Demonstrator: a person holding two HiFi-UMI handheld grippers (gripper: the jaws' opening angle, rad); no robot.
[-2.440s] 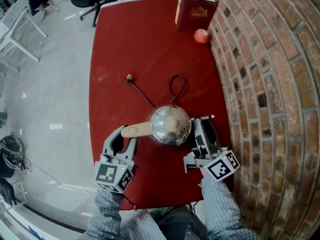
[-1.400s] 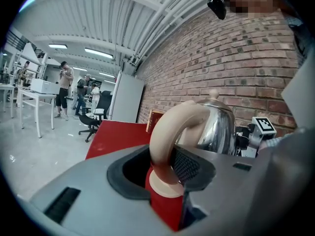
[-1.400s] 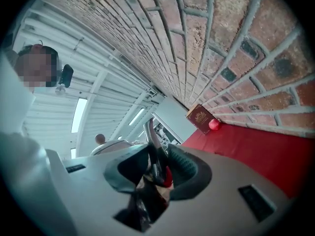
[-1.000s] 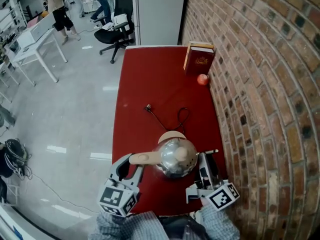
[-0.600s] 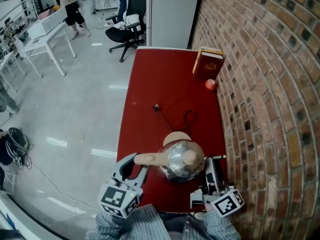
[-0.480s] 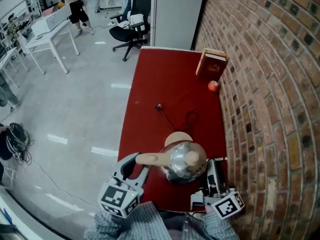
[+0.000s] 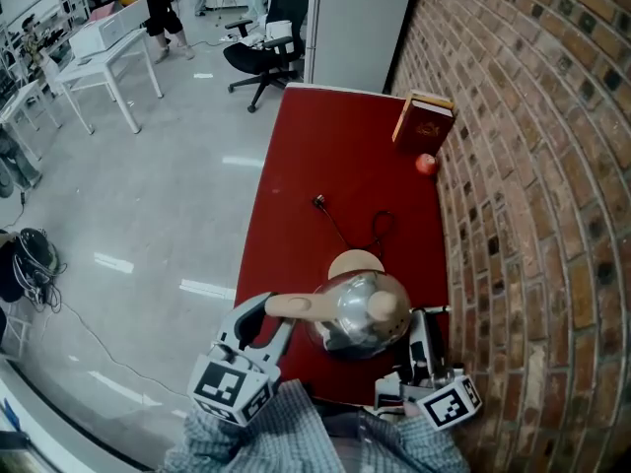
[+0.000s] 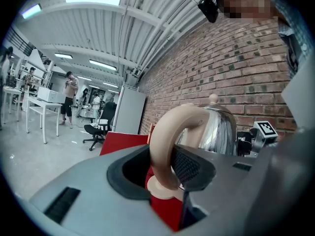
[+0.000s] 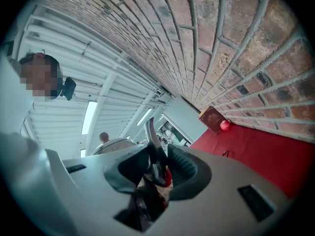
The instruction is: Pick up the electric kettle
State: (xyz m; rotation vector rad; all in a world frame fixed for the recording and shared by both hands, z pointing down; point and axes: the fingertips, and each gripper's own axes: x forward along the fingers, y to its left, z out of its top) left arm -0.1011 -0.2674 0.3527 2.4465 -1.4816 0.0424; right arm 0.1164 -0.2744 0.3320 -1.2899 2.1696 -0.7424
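The electric kettle (image 7: 357,308) hangs above the near end of the red table (image 7: 325,156), its round base (image 7: 353,261) on the table below. The left gripper (image 7: 271,311) clamps its beige handle (image 8: 165,146), the right gripper (image 7: 426,321) its thin spout (image 9: 151,141).

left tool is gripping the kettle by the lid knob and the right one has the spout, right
Not quite. The left tool is shut on the kettle's beige handle, not the lid knob. The left gripper view shows the handle between its jaws. The rest holds: the right tool has the spout.
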